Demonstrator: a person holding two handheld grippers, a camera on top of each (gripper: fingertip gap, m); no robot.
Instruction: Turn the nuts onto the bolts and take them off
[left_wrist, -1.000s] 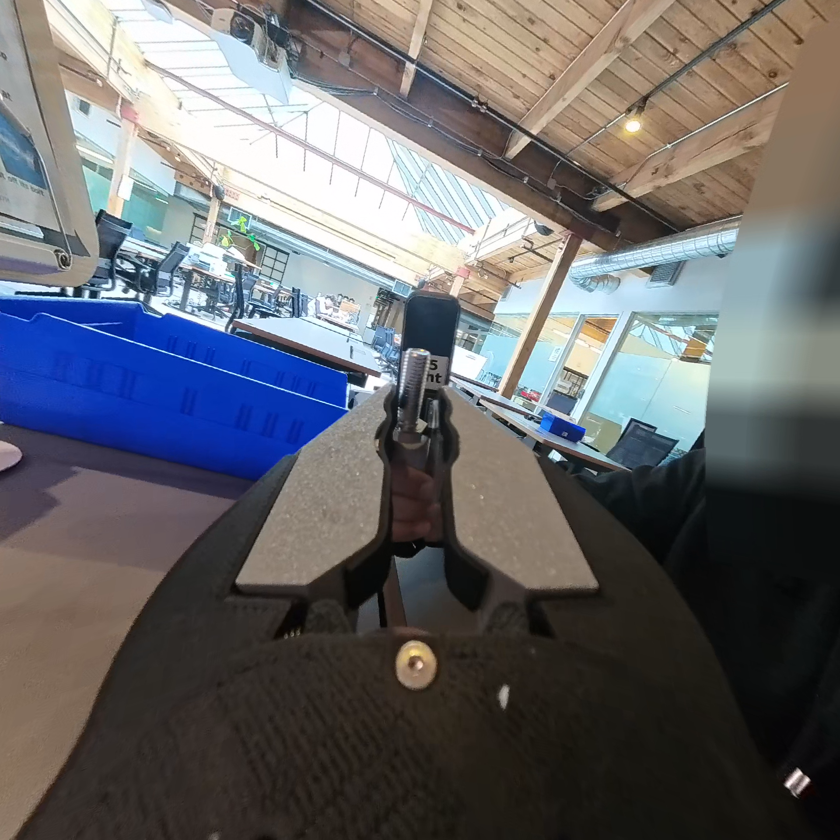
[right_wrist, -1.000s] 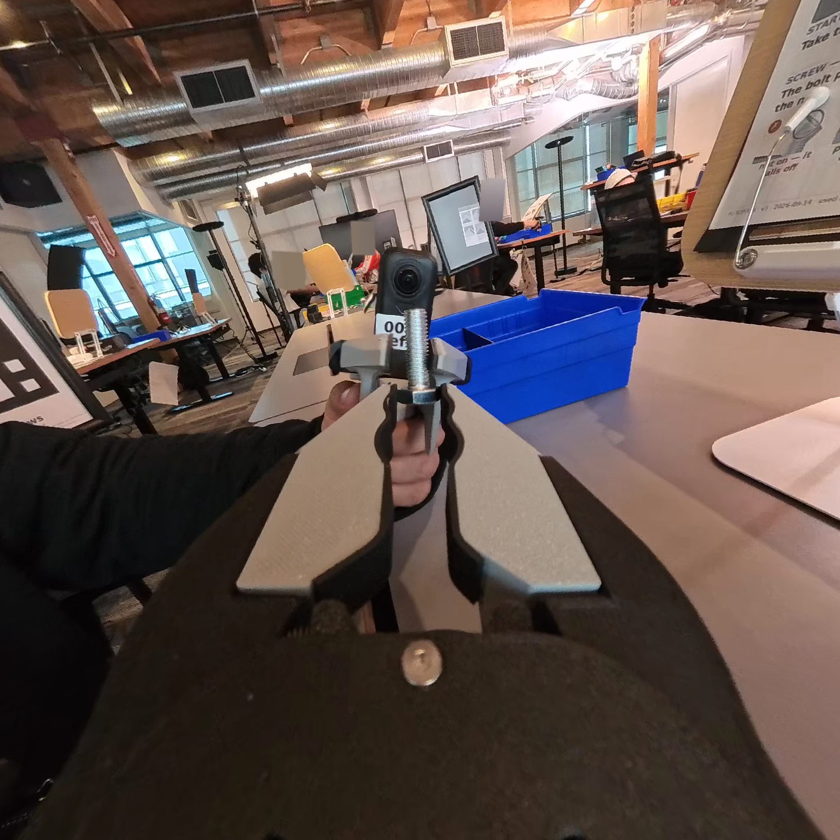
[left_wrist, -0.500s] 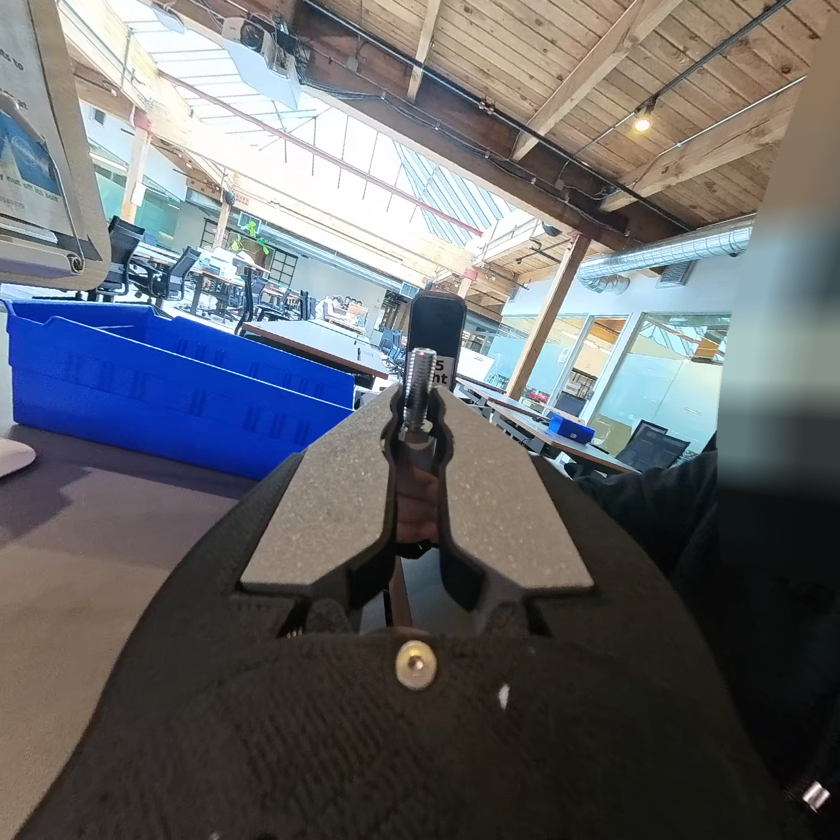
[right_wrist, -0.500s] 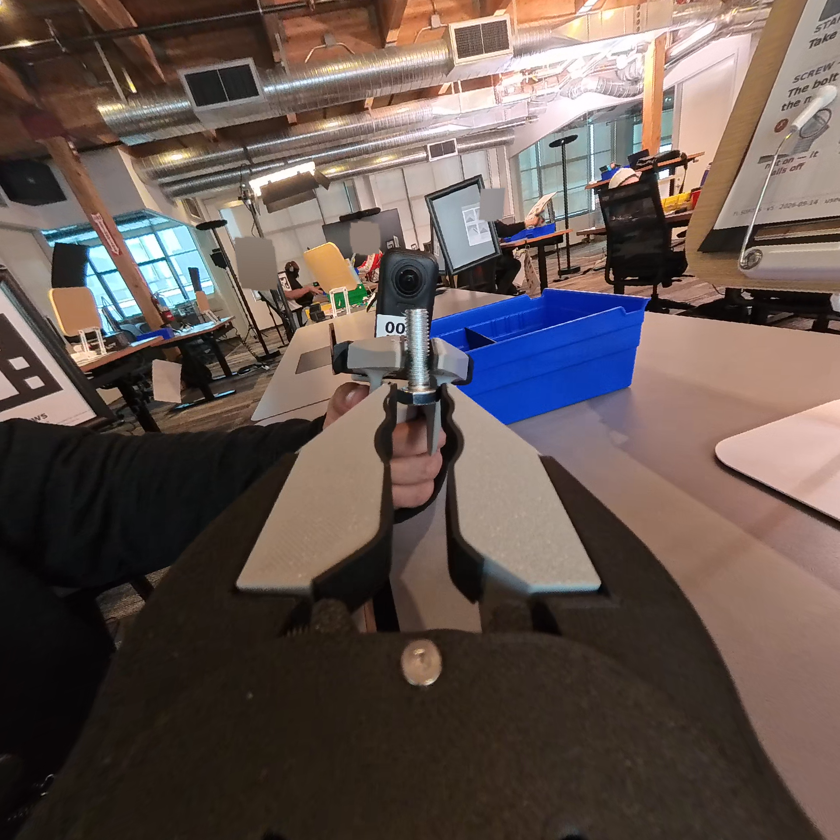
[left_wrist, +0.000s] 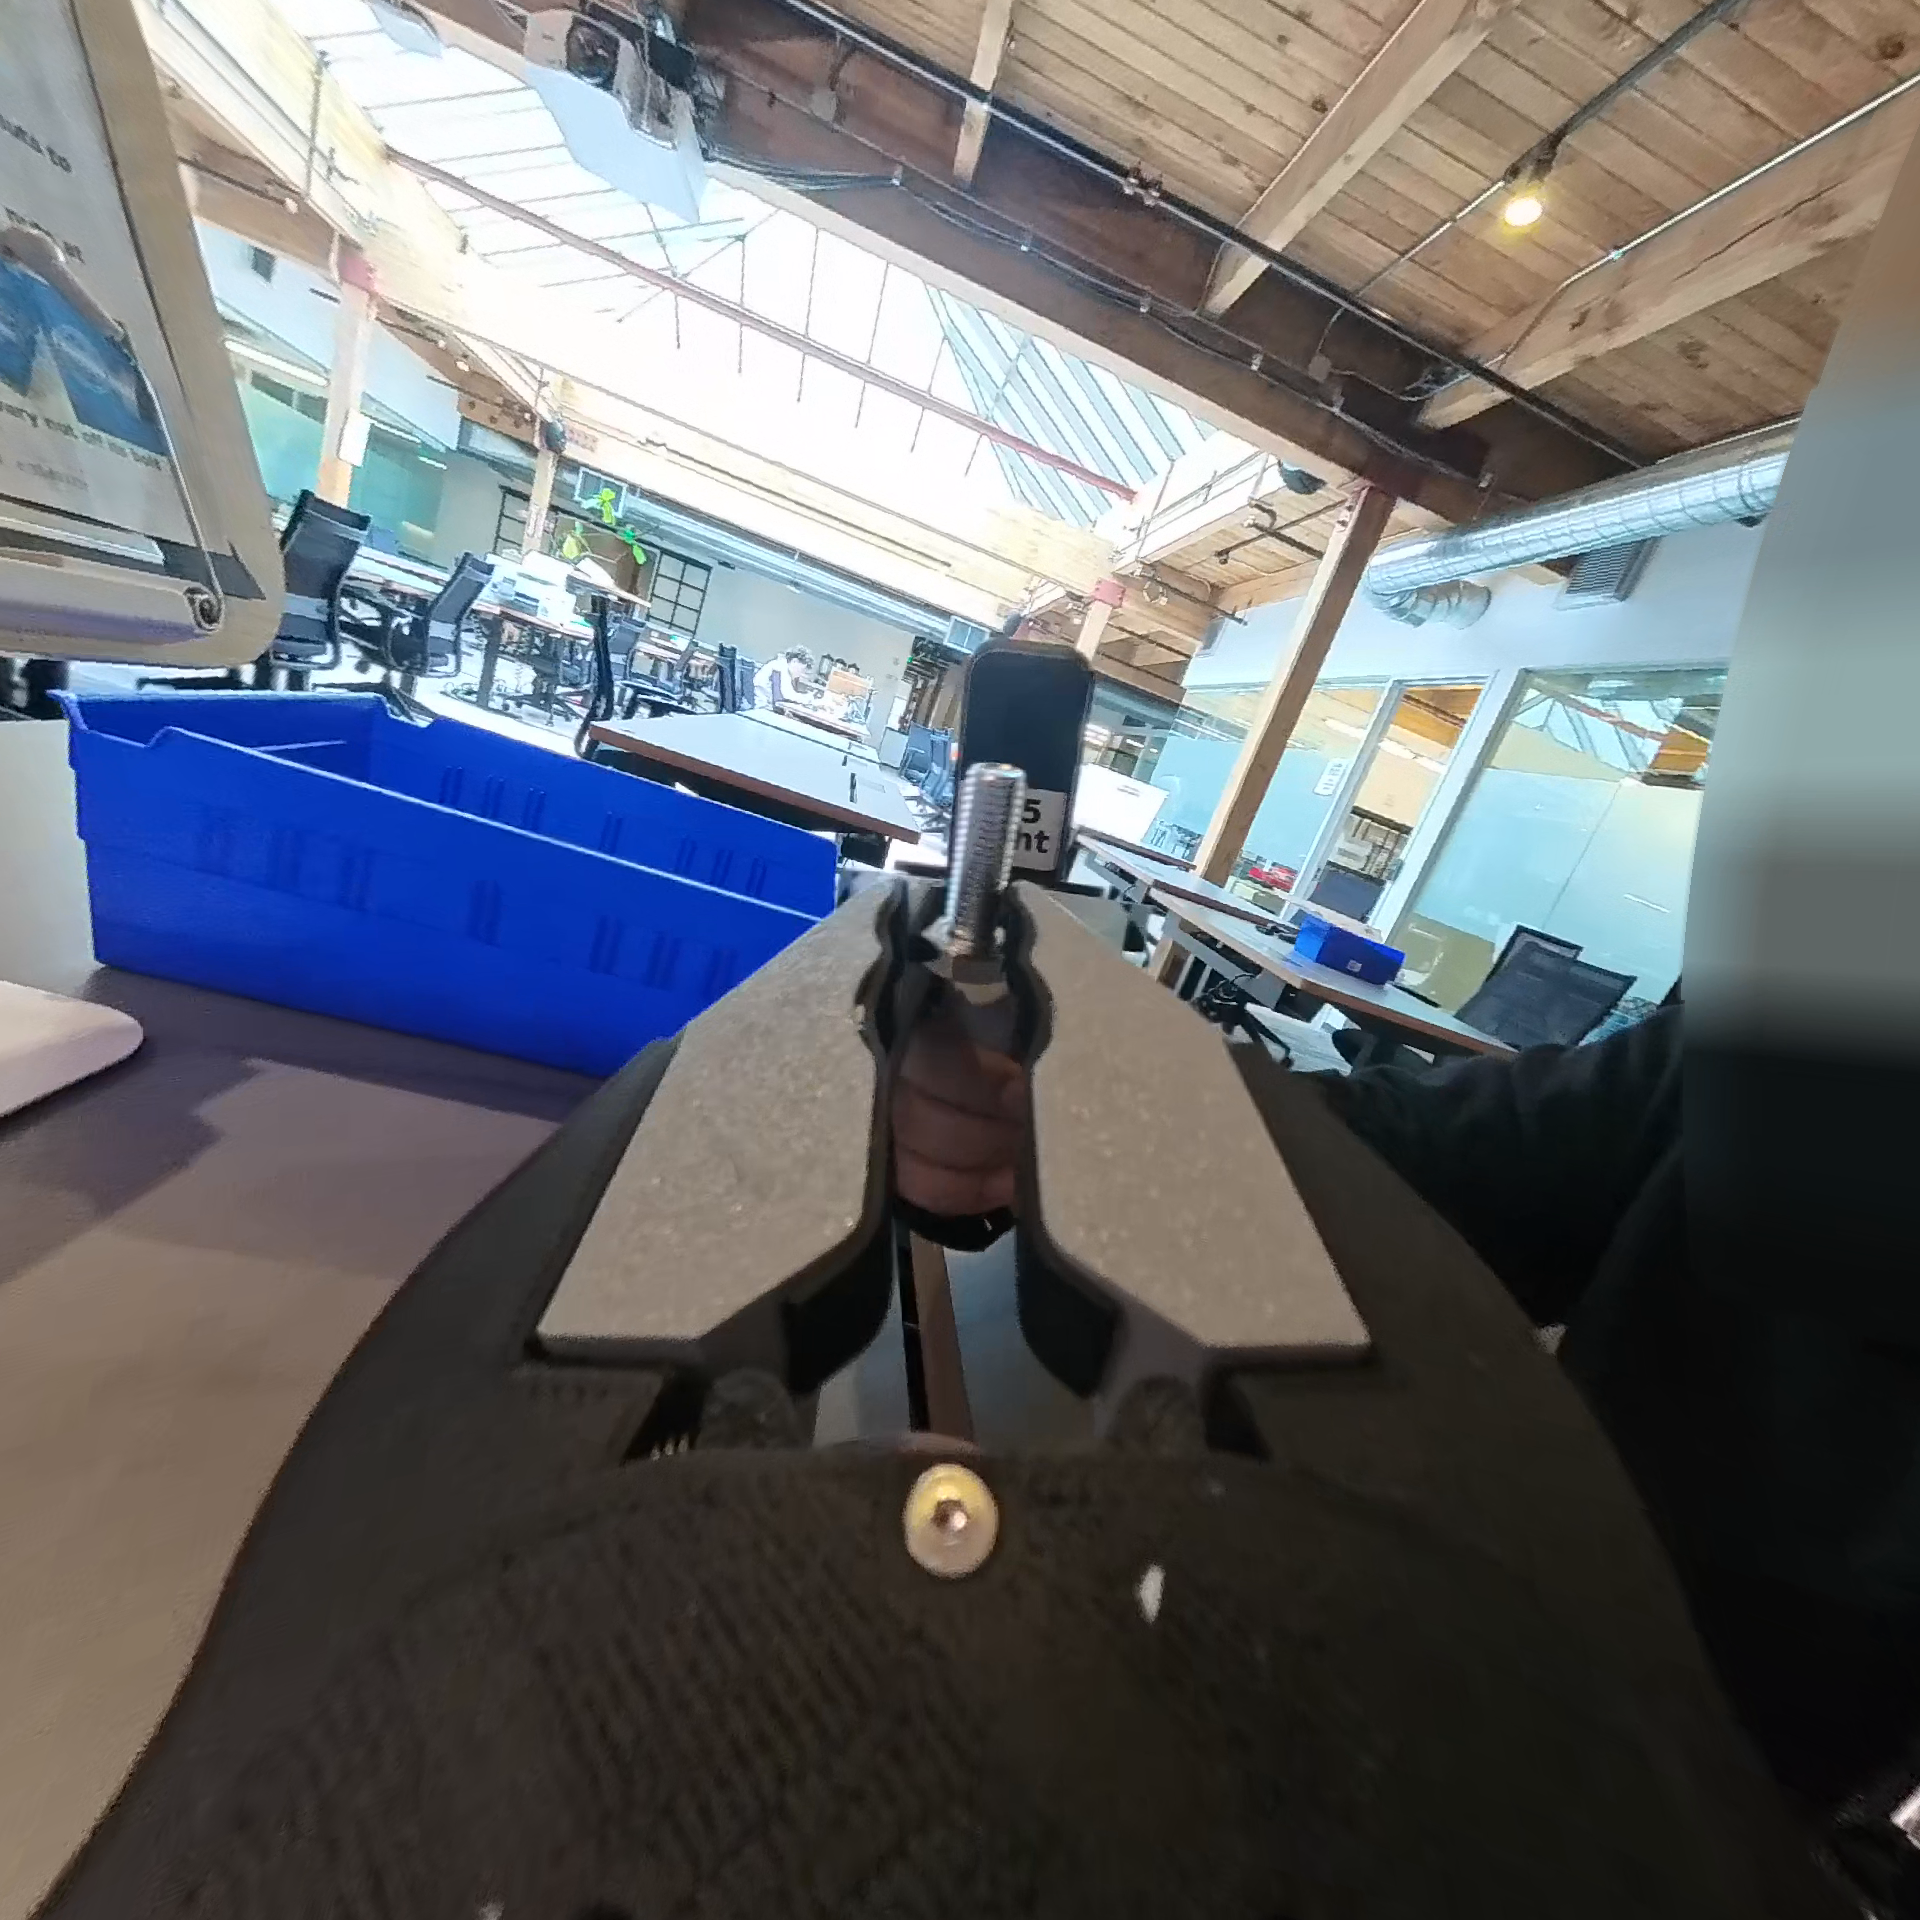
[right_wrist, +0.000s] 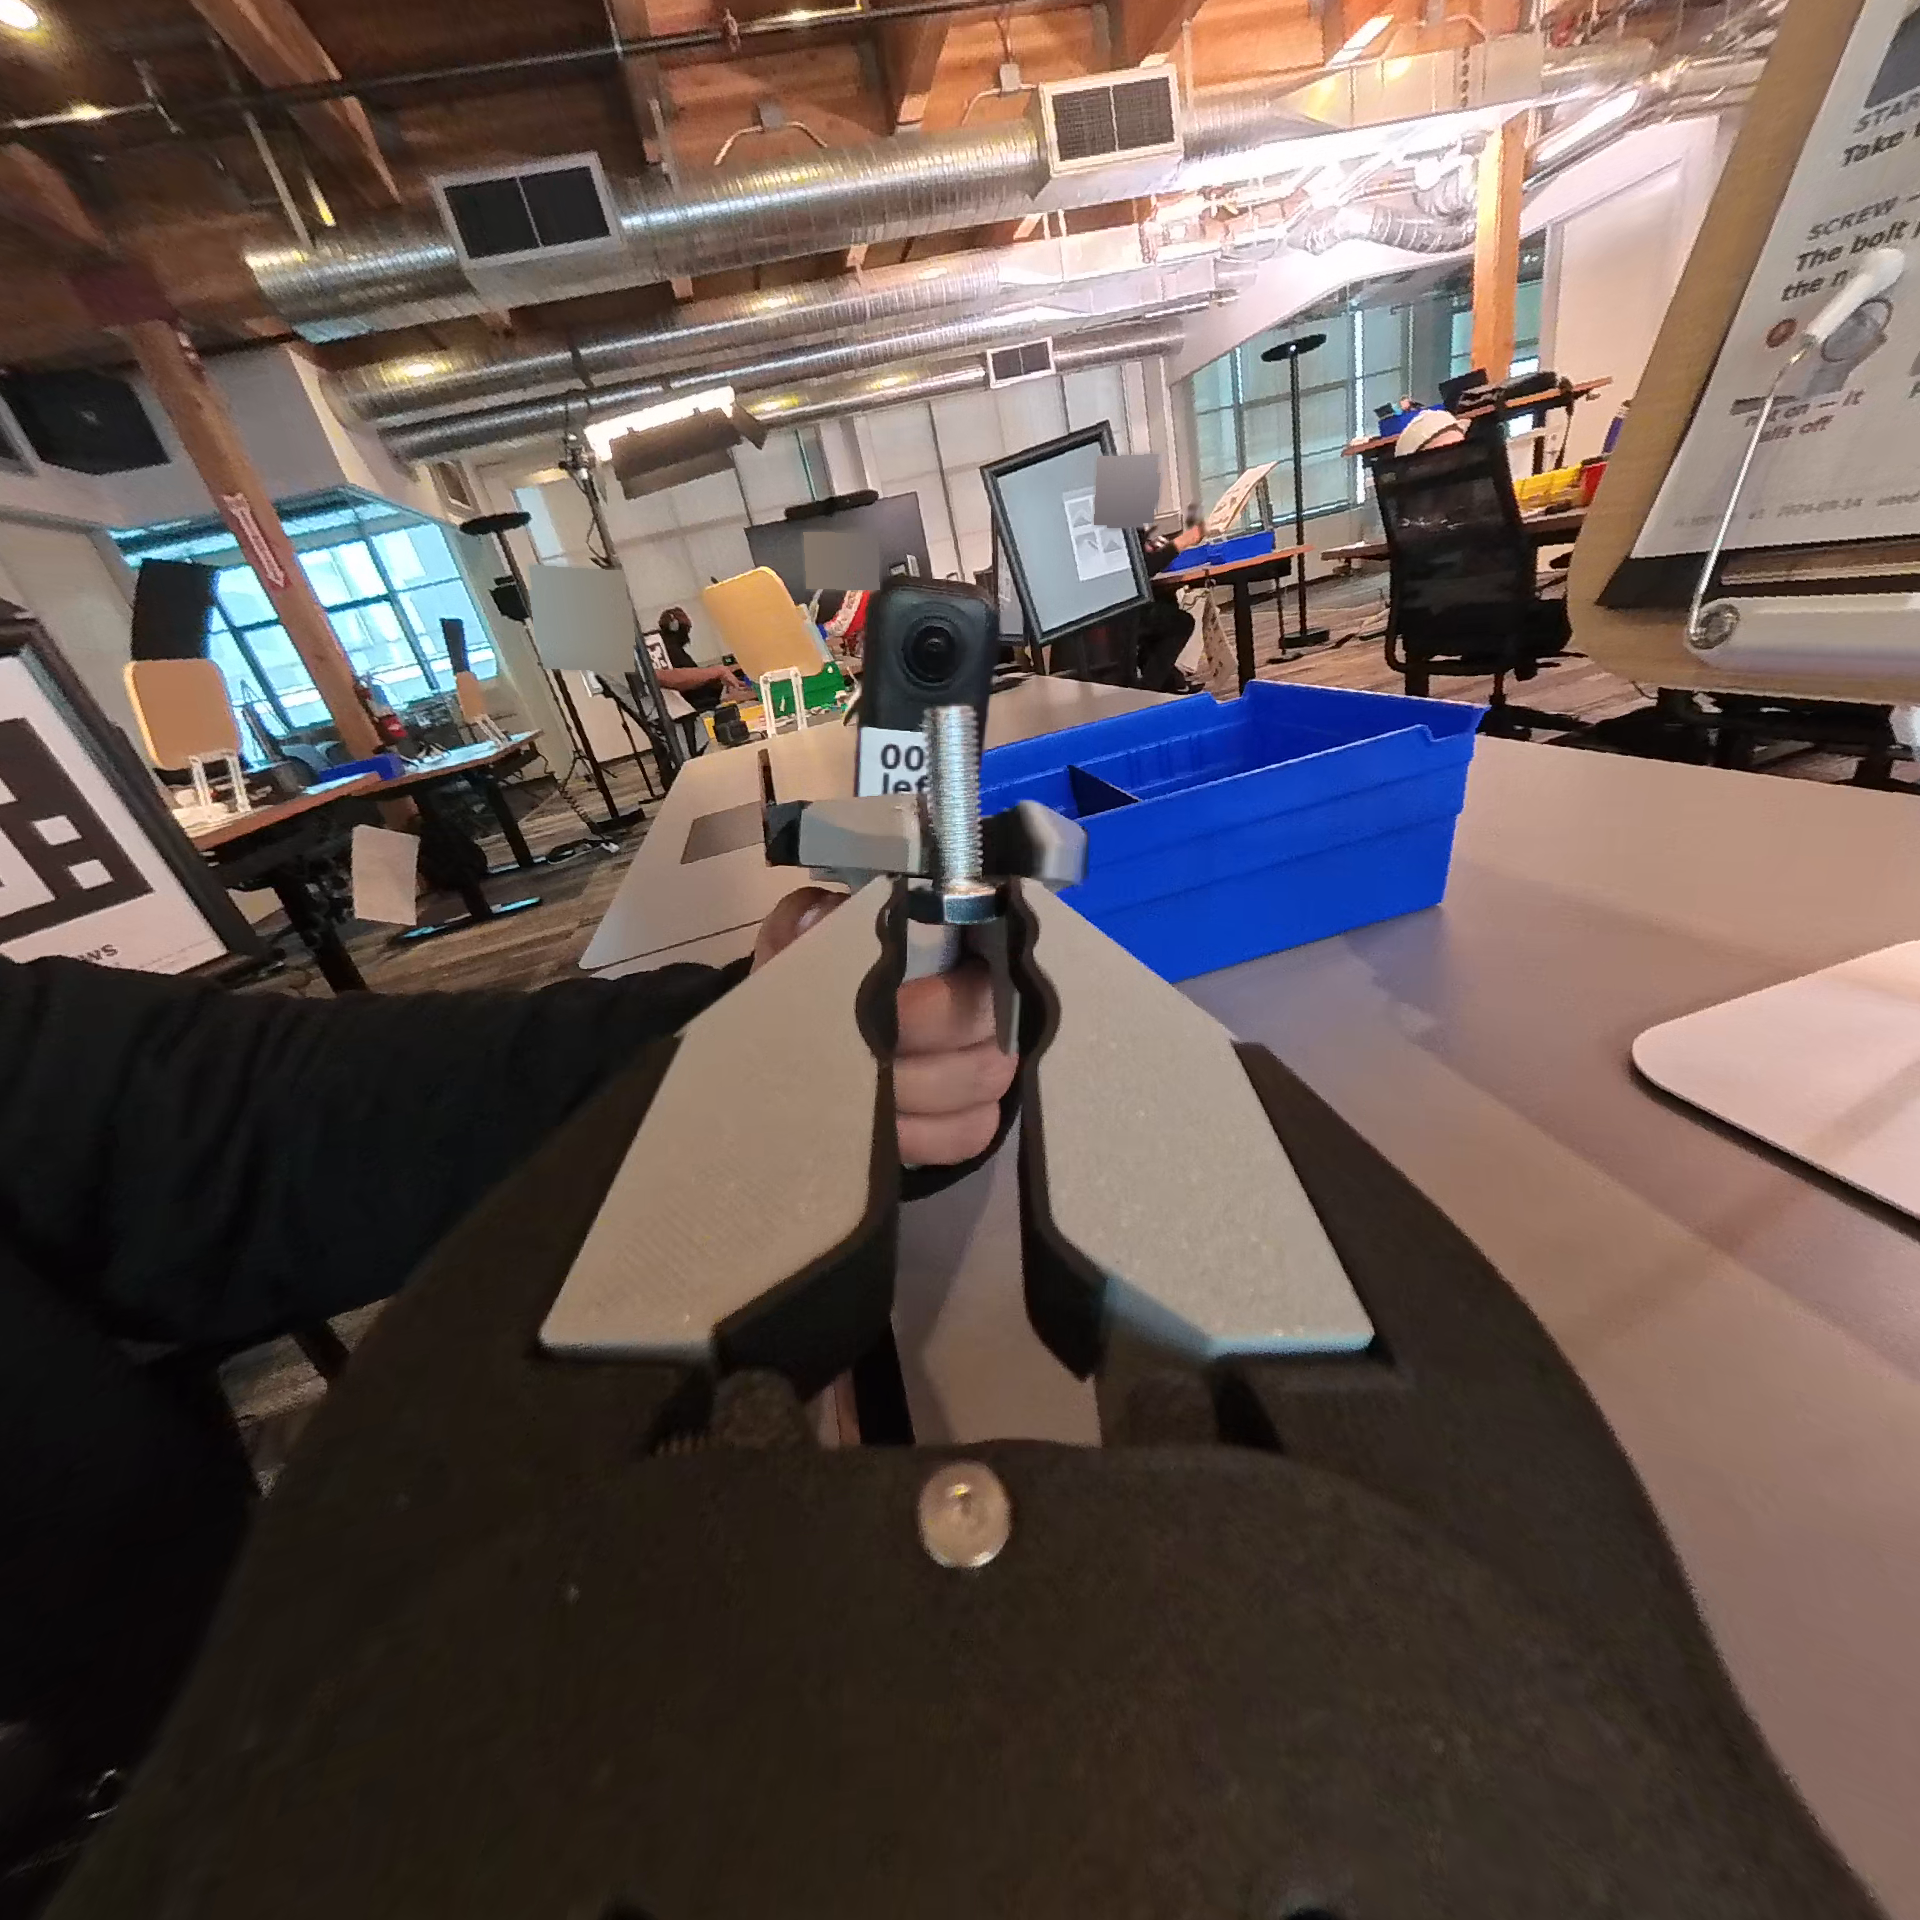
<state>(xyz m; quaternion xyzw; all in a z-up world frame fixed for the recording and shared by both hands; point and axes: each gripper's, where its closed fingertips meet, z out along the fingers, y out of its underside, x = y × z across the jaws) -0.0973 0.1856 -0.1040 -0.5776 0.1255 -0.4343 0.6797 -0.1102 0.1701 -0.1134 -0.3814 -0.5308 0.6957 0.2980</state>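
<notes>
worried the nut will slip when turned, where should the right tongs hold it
Across two opposite flats of the hex nut, coming in level from the side, square to the upright bolt, as the right tongs pinch it now. The left tongs clamp the threads above, so stay low.

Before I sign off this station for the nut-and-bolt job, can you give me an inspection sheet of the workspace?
Surface: grey table, mostly bare.
Job's things: one threaded bolt, upright, held above the table; hex part at its lower end, nut or head unclear.
Clutter: blue bin with a divider; white pad at the table edge; instruction board on a stand.
Grippers: left gripper and right gripper face each other, both shut on the bolt.
Cables: nothing seen on the table.
Surroundings: open office with desks, chairs, people far off, ceiling ducts.
</notes>
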